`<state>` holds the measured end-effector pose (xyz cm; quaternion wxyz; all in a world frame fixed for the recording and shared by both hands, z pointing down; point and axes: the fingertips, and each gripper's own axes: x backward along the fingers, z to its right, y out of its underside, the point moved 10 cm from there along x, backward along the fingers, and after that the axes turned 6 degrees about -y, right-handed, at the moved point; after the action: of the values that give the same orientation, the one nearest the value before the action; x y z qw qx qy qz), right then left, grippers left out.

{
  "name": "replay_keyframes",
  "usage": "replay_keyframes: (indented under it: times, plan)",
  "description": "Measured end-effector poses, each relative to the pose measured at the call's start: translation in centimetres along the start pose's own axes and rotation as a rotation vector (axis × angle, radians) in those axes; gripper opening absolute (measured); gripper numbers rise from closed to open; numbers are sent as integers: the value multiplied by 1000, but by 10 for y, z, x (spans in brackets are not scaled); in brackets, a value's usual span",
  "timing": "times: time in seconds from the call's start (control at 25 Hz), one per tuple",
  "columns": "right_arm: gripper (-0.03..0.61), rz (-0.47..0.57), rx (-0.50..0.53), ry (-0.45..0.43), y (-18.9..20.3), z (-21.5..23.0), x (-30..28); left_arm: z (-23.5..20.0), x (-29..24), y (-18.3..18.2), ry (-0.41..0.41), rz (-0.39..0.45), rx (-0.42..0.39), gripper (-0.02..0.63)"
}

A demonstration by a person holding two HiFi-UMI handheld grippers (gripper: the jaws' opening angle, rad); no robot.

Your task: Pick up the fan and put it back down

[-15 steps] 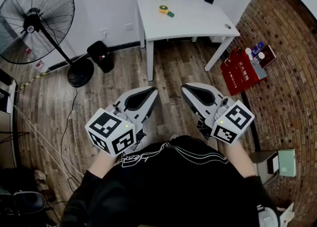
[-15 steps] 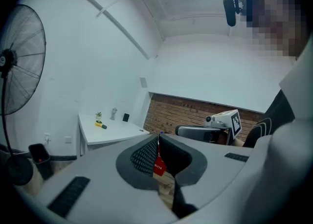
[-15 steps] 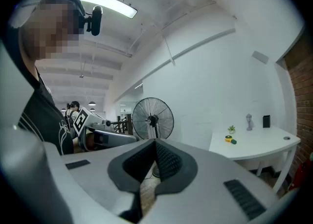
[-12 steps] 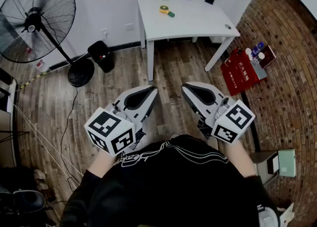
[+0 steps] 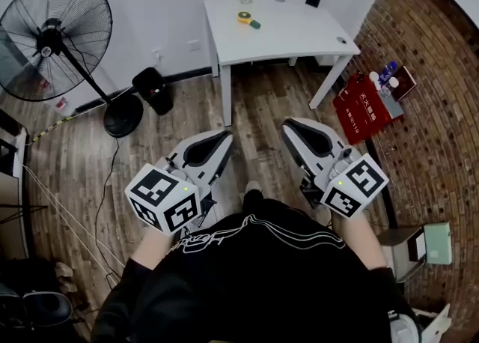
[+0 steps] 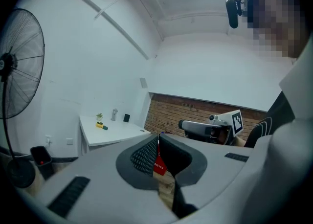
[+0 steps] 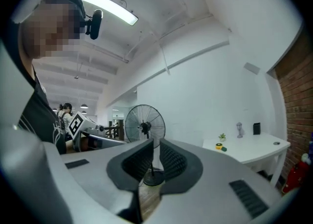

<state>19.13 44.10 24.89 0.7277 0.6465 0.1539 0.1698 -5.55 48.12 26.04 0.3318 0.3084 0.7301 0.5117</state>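
Red box [image 5: 364, 109]: white characters, illegible.

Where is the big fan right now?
In the head view, the fan stands at the far upper left, just left of the black bin.

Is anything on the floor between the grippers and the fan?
Nothing blocks the way. Only floor and a thin cable lie between the left gripper and the fan; the bin stands beside its base, off the line.

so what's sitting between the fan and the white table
A black bin on the floor, between the fan's base and the white table; the head view shows it.
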Motion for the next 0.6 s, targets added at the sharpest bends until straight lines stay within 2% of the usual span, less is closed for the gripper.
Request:
replay_keyframes:
  times: [0.12,0.32,0.44,0.6]
  plan:
    - [88,18,7,69,1,14,3,-6,-7,-2,-5,-5,-3,34]
    - [239,-27,68,95,6,38,-7,-23,-16,1,-32,-11,2,34]
    - [298,-45,88,94,11,54,-21,-40,-20,6,-58,-10,17,34]
    - [345,-92,124,60,21,79,-51,-69,-32,9,-94,-15,39,34]
